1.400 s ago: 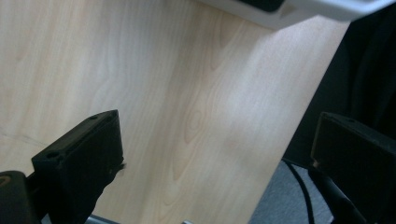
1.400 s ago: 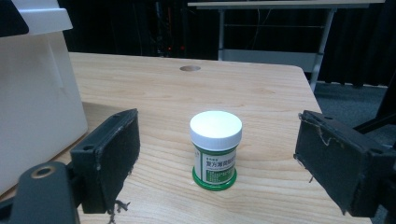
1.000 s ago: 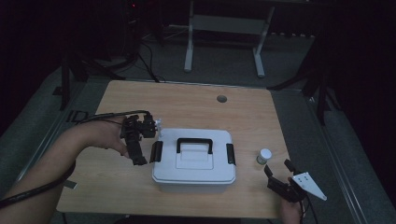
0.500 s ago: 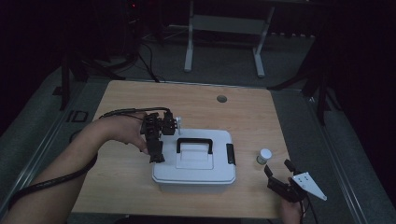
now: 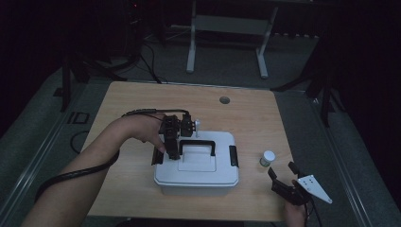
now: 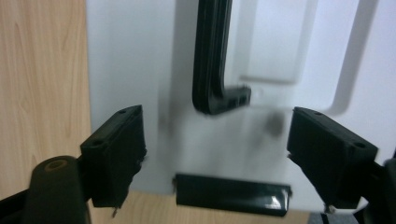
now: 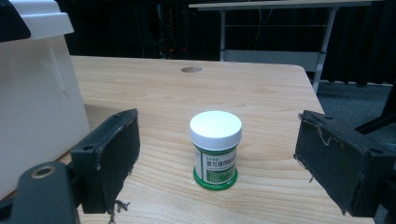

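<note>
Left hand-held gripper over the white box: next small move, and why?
Probably lower the left hand-held gripper onto the black latch at the near end of the white box. Its jaws have just been closing, with nothing pressed between them yet, and the latch sits in the gap below them. The handle lies flat, lid shut.

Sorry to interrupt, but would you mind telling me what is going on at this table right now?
A person is working at a wooden table with a handheld gripper in each hand. The left gripper is over the left end of a white plastic box with a black carry handle; its jaws have just been closing and straddle the black latch there without pressing on it. The right gripper waits open near the table's front right corner, facing a small green jar with a white lid that stands untouched beside the box.
</note>
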Demonstrator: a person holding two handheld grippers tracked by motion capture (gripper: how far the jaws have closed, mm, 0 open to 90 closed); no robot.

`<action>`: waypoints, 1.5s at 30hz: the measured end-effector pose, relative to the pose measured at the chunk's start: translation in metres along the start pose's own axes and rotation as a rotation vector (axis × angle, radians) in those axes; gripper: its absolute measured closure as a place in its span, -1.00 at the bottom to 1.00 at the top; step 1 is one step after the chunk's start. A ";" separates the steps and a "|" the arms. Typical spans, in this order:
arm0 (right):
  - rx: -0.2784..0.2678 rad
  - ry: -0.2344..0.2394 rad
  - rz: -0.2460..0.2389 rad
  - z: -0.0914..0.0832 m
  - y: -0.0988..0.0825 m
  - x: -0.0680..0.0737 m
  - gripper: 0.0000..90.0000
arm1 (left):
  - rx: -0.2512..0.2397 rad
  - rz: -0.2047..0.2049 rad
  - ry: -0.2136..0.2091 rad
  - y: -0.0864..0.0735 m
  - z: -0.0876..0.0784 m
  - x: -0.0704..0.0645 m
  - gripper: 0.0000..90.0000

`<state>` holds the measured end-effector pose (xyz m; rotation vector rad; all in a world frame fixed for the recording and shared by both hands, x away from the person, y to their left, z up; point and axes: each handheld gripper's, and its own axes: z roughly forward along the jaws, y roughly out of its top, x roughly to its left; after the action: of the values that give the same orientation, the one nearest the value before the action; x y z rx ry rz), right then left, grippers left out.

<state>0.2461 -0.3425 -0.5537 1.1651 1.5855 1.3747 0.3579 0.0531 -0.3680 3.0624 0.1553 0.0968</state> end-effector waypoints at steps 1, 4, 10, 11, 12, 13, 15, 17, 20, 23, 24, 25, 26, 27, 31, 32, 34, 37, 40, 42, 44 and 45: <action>-0.001 0.001 0.000 0.000 0.000 0.000 -0.70 | 0.000 0.000 -0.006 0.002 0.000 0.001 -0.44; -0.002 0.002 0.002 0.000 0.000 0.000 -0.70 | 0.007 0.007 0.004 0.005 0.000 0.000 -0.25; 0.004 0.005 0.002 0.000 0.000 0.000 -0.70 | 0.018 0.019 -0.028 0.012 0.004 -0.003 0.24; 0.004 0.004 0.001 0.000 0.000 0.000 -0.70 | 0.021 0.017 -0.025 0.012 0.004 -0.003 0.33; 0.005 0.004 0.001 0.000 0.000 0.000 -0.70 | 0.023 0.012 -0.030 0.012 0.004 -0.004 0.37; 0.006 0.003 -0.002 0.001 0.000 0.000 -0.70 | 0.026 0.010 -0.039 0.012 0.004 -0.004 0.42; 0.011 0.001 -0.006 0.001 0.000 0.001 -0.70 | 0.031 0.012 -0.053 0.013 0.004 -0.004 0.55; 0.014 0.002 -0.012 0.002 0.000 0.002 -0.70 | 0.043 0.008 -0.057 0.014 0.004 -0.005 0.64; 0.016 0.005 -0.015 0.002 -0.001 0.002 -0.70 | 0.055 0.016 -0.073 0.015 0.004 -0.005 0.81; 0.015 0.006 -0.011 0.001 -0.001 0.002 -0.70 | 0.071 0.015 -0.083 0.017 0.005 -0.003 0.84; 0.015 0.007 -0.010 0.002 -0.001 0.002 -0.70 | 0.075 0.016 -0.085 0.018 0.005 -0.003 0.84; 0.014 0.008 -0.010 0.002 -0.001 0.001 -0.70 | 0.081 0.018 -0.090 0.019 0.005 -0.002 0.85; 0.014 0.008 -0.010 0.001 -0.001 0.001 -0.70 | 0.088 0.018 -0.095 0.019 0.005 -0.002 0.85; 0.013 0.009 -0.010 0.002 -0.001 0.001 -0.70 | 0.090 0.019 -0.098 0.020 0.005 -0.001 0.85; 0.013 0.010 -0.009 0.002 -0.001 0.001 -0.70 | 0.104 0.019 -0.114 0.021 0.005 0.001 0.86; 0.013 0.011 -0.010 0.002 -0.001 0.001 -0.70 | 0.106 0.017 -0.120 0.022 0.005 0.002 0.85; 0.013 0.012 -0.009 0.002 -0.001 0.001 -0.70 | 0.110 0.014 -0.124 0.022 0.005 0.002 0.85; 0.013 0.011 -0.008 0.002 -0.001 0.001 -0.70 | 0.110 0.029 -0.120 0.023 0.005 0.002 0.86; 0.014 0.011 -0.008 0.002 -0.001 0.001 -0.70 | 0.099 0.035 -0.118 0.022 0.003 0.002 0.86; 0.016 0.011 -0.009 0.002 -0.001 0.001 -0.70 | 0.095 0.043 -0.117 0.022 0.001 0.001 0.86; 0.016 0.011 -0.009 0.002 -0.001 0.001 -0.70 | 0.091 0.038 -0.117 0.022 -0.001 0.002 0.86; 0.016 0.011 -0.008 0.002 -0.001 0.001 -0.70 | 0.088 0.042 -0.112 0.022 -0.003 0.002 0.86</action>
<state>0.2471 -0.3405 -0.5547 1.1614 1.6104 1.3680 0.3616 0.0313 -0.3633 3.1492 0.0916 -0.0807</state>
